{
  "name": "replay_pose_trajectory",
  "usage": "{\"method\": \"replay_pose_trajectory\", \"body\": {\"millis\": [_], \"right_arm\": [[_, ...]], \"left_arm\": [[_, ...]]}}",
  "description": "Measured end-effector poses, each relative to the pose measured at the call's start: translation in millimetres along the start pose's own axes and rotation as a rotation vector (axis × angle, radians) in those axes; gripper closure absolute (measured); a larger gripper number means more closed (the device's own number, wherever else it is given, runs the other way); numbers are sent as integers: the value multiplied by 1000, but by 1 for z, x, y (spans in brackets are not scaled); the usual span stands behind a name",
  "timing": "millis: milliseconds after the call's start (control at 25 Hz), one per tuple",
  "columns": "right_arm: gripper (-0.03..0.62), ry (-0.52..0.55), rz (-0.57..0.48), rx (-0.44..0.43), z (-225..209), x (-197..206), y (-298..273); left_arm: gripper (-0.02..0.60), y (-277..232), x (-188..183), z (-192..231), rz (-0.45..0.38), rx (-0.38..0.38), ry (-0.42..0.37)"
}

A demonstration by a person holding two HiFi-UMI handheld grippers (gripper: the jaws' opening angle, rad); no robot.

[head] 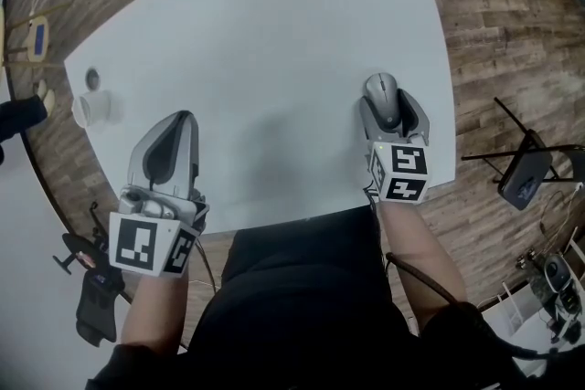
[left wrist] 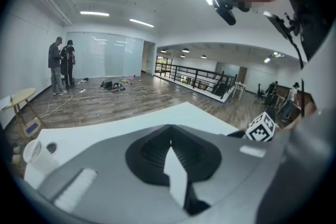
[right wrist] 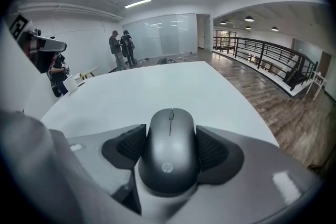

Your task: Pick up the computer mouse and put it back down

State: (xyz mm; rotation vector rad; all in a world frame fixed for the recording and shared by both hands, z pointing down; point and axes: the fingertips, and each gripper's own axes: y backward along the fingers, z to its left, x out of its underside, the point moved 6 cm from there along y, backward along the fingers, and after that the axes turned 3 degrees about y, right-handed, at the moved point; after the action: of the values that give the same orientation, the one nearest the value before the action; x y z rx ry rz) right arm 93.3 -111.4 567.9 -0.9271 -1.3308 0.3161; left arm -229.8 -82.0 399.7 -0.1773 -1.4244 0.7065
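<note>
The computer mouse (right wrist: 169, 152) sits lengthwise between the two jaws of the right gripper (right wrist: 169, 132), its scroll wheel pointing away from the camera and its rounded rear end nearest the gripper body. The ribbed black pads (right wrist: 129, 145) lie against both of its flanks, so the right gripper is closed on the wide body of the mouse with the jaws standing well apart. From the head view the mouse (head: 380, 89) is over the near right part of the white table (head: 274, 32), close to the right edge; whether it rests on the table or is raised just above it cannot be told. The left gripper (head: 186, 119) hovers over the near left part of the table, well apart from the mouse, with its jaw tips brought together and nothing between them. A white paper cup (head: 93, 108) stands near the table's left edge.
</note>
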Motion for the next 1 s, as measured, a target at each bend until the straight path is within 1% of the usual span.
{"method": "replay_pose_trajectory", "body": {"millis": [200,320,360,480,520,640,840,1000], "right_arm": [[293,40,8,20,2,2,-1],[292,49,5,25,3,2,-5],[285,52,6,29,2,3,-5],[219,56,23,35,-5,6,-2],[215,60,21,35,-6,5,-1],[215,82,-10,40,-6,-1,6],[215,117,-60,41,9,-15,23],[217,162,-136,1,22,-34,42]], "left_arm": [[577,7,6,-1,-1,1,-3],[577,15,10,3,-2,-20,-9],[577,16,12,3,0,-26,-11],[577,21,21,0,9,-30,-6],[576,23,22,-1,5,-29,4],[576,27,22,-2,-25,-27,25],[577,37,24,0,-78,-21,42],[577,44,21,-1,-135,-23,48]]}}
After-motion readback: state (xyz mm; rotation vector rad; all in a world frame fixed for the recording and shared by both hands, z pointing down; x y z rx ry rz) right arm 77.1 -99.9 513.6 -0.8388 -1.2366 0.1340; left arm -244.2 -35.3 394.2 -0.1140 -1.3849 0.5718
